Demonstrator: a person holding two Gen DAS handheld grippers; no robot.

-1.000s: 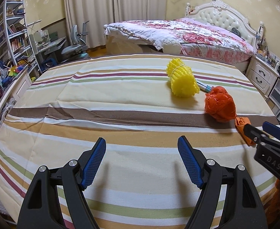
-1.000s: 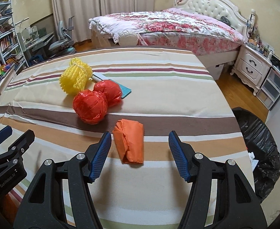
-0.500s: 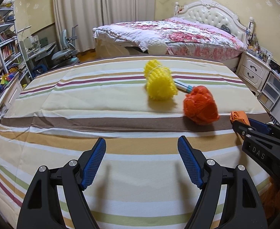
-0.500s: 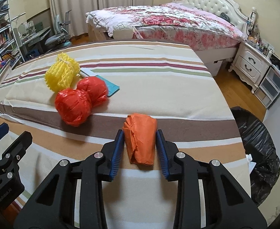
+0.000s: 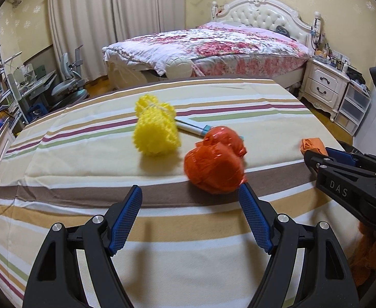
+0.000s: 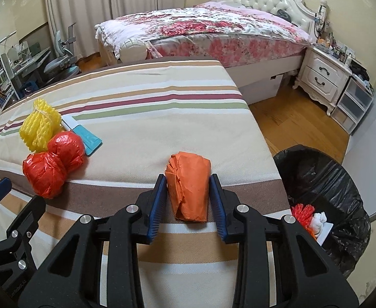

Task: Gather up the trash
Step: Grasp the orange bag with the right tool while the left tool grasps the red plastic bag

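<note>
My right gripper [image 6: 188, 182] is shut on a crumpled orange paper wad [image 6: 189, 186], which pokes out past its pads over the striped table [image 6: 146, 107]. The same orange wad [image 5: 312, 145] shows at the right of the left wrist view. My left gripper [image 5: 190, 192] stands open just short of two red plastic-bag balls [image 5: 214, 168], with nothing between its pads. Behind them lie a yellow foam net [image 5: 155, 131] and a blue-and-white packet [image 5: 193, 128]. The red balls [image 6: 53, 163] and yellow net [image 6: 40, 124] sit at the left of the right wrist view.
A bin lined with a black bag [image 6: 324, 195] stands on the wooden floor beside the table's right edge, with red and white scraps inside. A flowered bed [image 6: 208, 30], a white nightstand [image 6: 321, 79] and a desk with a chair [image 5: 64, 87] lie beyond.
My right gripper closed on the orange wad and carried it rightward, toward the table edge by the bin. My left gripper moved right, and the red balls now sit near its right finger.
</note>
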